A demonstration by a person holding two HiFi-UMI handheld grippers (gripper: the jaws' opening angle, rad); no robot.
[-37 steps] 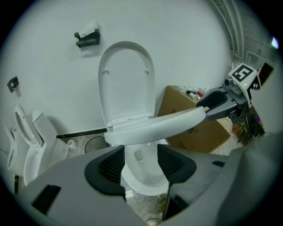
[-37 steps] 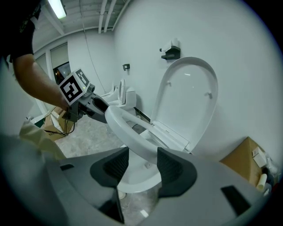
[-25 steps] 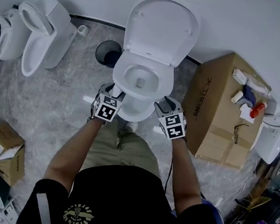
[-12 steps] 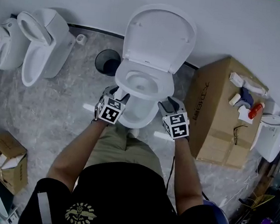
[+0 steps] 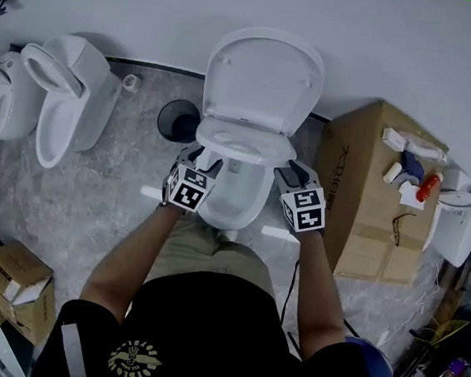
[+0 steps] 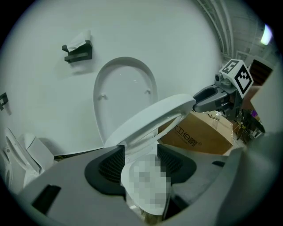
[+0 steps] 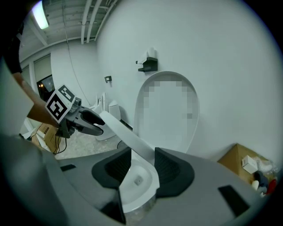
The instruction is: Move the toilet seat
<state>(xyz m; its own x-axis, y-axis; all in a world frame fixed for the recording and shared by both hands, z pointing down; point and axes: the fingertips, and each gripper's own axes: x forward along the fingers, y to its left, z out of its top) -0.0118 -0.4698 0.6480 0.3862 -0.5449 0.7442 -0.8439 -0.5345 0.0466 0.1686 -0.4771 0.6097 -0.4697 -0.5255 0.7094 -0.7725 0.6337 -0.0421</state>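
1. Left gripper, at the lower centre of its own view, had its jaws spread wide and clamped on one side rim of the toilet seat. The right gripper had the opposite rim between its jaws, which were closing, and the pads appeared to be touching it.
2. In the head view the seat sat at the centre of the frame, with a gripper on each side. It was tilted up off the bowl, its front edge lifted and its back edge at the hinge. The lid stood upright against the wall, in the upper centre.
3. The seat looked like rigid moulded plastic, so it was probably fairly light and stiff enough not to flex. Its glossy surface was likely slippery under the pads. Holding both side rims near the front looked sensible, since that kept the load even and spared the hinge from twisting. It seemed likely to drop and bang if let go.
4. It was a plain white oval ring, smooth and shiny, with a thin rounded edge and a wide central opening.
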